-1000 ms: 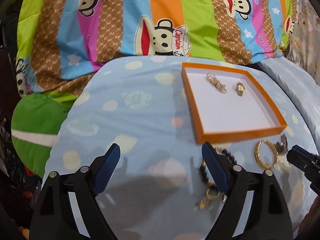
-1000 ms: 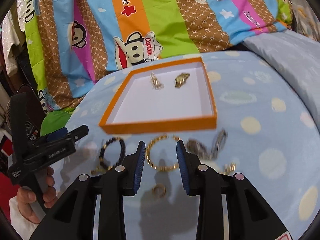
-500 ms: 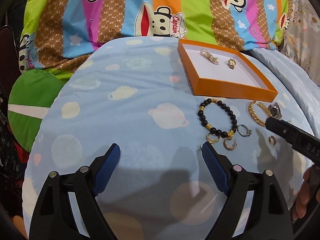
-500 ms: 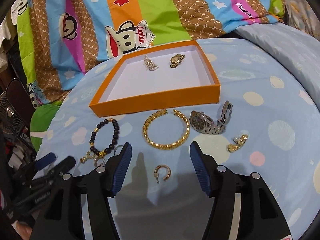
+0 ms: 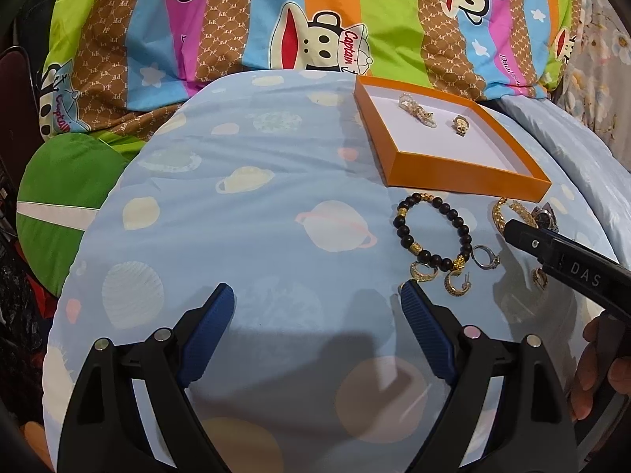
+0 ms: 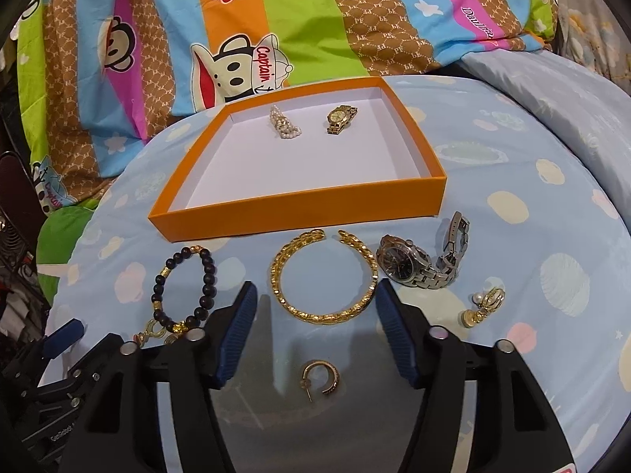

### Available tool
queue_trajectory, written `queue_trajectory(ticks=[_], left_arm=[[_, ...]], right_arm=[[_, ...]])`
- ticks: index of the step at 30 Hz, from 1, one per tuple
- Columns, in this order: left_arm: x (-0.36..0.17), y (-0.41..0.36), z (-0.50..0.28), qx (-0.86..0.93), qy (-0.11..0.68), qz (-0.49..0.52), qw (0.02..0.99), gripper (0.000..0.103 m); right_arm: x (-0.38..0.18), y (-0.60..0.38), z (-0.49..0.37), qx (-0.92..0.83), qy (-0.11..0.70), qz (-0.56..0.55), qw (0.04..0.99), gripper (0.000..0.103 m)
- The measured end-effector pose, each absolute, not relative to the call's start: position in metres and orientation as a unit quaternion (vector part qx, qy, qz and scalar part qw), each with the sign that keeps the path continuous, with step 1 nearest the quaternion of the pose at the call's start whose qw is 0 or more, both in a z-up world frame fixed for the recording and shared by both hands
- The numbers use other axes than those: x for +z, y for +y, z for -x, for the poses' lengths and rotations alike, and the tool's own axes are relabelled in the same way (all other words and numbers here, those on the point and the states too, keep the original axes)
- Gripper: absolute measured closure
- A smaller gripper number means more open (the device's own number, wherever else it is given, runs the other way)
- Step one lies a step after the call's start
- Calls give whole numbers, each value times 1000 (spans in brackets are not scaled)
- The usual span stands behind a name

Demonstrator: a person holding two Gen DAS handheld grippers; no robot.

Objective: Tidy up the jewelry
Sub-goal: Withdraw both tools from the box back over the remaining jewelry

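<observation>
Barely begun: the orange box point(image 6: 299, 207) at twelve o'clock holds only a pearl piece point(image 6: 283, 123) and gold watch point(image 6: 340, 117). Outside lie the gold bangle point(image 6: 323, 276), beaded bracelet point(image 6: 185, 285), silver watch point(image 6: 418, 264) and hoop earring point(image 6: 320, 379). The left gripper point(image 5: 317, 307) gapes empty; the right gripper point(image 6: 313, 315) is closing, gripping nothing.

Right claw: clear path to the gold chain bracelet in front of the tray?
Probably yes. The right claw, empty and closing, sits just short of the gold chain bracelet with nothing between them. The silver watch lies close beside it.

A striped cartoon-monkey blanket point(image 6: 315, 19) lies behind a planet-print sheet point(image 5: 256, 216)
</observation>
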State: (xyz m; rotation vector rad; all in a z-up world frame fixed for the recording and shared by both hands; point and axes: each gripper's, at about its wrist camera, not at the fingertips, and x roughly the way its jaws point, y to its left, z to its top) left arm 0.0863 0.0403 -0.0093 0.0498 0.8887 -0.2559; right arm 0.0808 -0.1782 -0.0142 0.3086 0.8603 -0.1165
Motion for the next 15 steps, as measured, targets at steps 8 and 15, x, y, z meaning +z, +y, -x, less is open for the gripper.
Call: queue_trajectory(ticks=[8,15], left_arm=[[-11,41,-87,-121,430,-23,895,19],[-11,42,-88,-119,432,-21,894,19]], right_arm=[[-13,-181,-78,-54,408,-158,898,54],[-1,-185,-55,-38,397,-160,903,100]])
